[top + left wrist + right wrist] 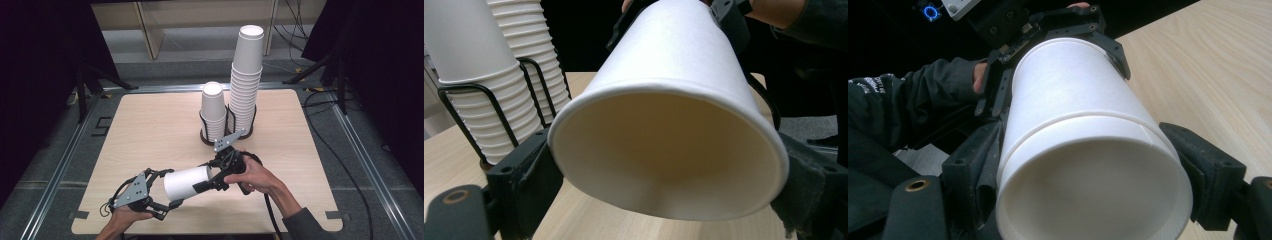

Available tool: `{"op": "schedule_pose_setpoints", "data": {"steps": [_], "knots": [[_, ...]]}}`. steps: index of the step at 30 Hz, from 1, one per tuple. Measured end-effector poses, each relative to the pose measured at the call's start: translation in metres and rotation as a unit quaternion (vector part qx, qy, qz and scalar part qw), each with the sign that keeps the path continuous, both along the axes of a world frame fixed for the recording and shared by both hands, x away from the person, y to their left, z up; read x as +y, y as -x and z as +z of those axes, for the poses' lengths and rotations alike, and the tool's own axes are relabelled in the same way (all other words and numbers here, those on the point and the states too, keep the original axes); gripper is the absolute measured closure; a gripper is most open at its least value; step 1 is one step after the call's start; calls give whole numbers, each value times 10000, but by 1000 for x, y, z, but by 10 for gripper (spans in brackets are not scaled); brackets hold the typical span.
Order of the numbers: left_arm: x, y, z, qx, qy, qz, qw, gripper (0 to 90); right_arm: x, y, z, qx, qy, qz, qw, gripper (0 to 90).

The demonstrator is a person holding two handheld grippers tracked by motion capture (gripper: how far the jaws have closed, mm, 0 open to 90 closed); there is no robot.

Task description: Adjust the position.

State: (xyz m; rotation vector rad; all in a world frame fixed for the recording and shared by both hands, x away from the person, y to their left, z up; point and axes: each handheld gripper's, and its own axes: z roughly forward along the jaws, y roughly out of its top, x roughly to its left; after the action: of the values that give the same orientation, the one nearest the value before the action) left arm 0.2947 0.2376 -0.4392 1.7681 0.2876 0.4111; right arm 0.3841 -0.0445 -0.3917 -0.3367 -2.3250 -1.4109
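A white paper cup lies on its side in the air just above the front part of a pale wooden table, held between two hand-held black tongs. Its outer wall is plain, matt and unprinted, narrowing from a rolled rim at the wide mouth to a smaller base with a recessed bottom. The left tongs pinch the wide mouth end; in the left gripper view the open mouth faces the camera, showing a cream-coloured, empty inside, with a black jaw pressed against the rim on each side. The right tongs pinch the narrow base end; in the right gripper view the round recessed bottom faces the camera, a jaw tight on either side.

Farther back on the table stand two stacks of the same white cups in a black wire holder: a short stack and, just beside it, a much taller stack.
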Motion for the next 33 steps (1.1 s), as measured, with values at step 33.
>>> {"op": "schedule_pose_setpoints", "data": {"steps": [33], "knots": [[-11, -1, 1, 568, -936, 156, 9939, 105, 38, 39, 2, -2710, 2394, 325, 9318, 159]]}}
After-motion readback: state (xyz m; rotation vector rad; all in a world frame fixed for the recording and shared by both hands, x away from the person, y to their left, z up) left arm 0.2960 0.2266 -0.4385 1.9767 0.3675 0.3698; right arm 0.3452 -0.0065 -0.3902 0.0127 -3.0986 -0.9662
